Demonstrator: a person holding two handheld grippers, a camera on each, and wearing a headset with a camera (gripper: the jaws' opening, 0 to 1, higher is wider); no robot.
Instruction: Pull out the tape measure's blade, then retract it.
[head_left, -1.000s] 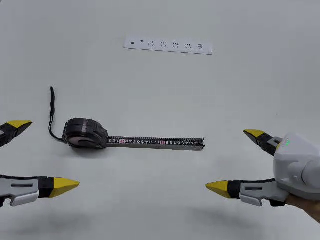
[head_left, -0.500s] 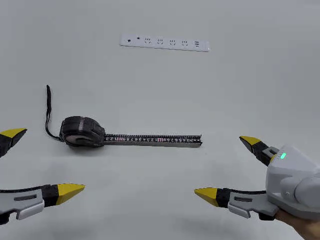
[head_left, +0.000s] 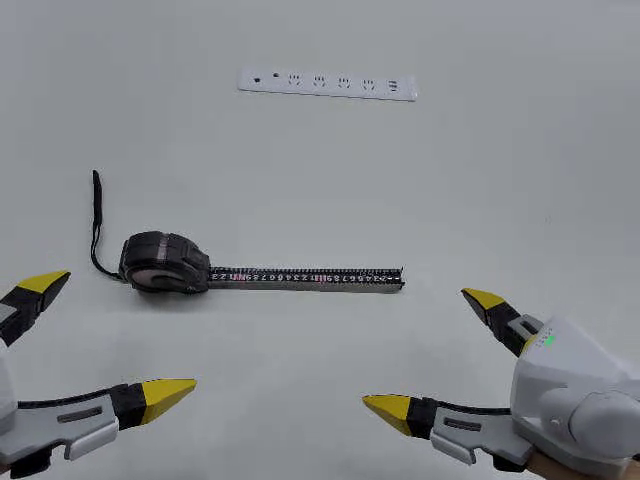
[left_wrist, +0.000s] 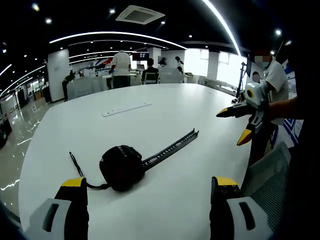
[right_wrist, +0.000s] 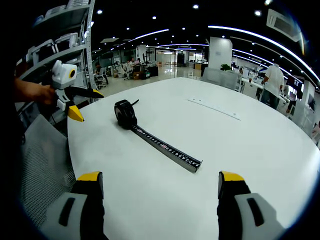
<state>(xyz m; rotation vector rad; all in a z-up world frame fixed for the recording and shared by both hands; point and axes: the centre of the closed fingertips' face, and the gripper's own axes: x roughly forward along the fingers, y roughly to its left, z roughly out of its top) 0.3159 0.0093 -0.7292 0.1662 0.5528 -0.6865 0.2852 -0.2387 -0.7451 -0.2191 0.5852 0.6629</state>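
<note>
A black tape measure (head_left: 165, 264) lies on its side on the white table (head_left: 320, 170), its blade (head_left: 305, 278) pulled out to the right and lying flat. A black wrist strap (head_left: 96, 220) trails off its left end. In the left gripper view the case (left_wrist: 121, 167) sits ahead between the jaws, and the blade (left_wrist: 170, 148) runs away to the right. In the right gripper view the blade tip (right_wrist: 192, 164) lies nearest, the case (right_wrist: 125, 113) farther off. My left gripper (head_left: 105, 335) stands open at the lower left. My right gripper (head_left: 435, 350) stands open at the lower right. Neither touches the tape.
A white power strip (head_left: 328, 84) lies at the far side of the table. People stand and sit behind the table in the left gripper view (left_wrist: 121, 65). Shelving (right_wrist: 55, 45) and chairs stand beyond the table's edge in the right gripper view.
Both grippers have drawn back toward the near edge and slightly inward. The tape measure and its blade lie unmoved; the small shift in the picture comes from the head camera.
</note>
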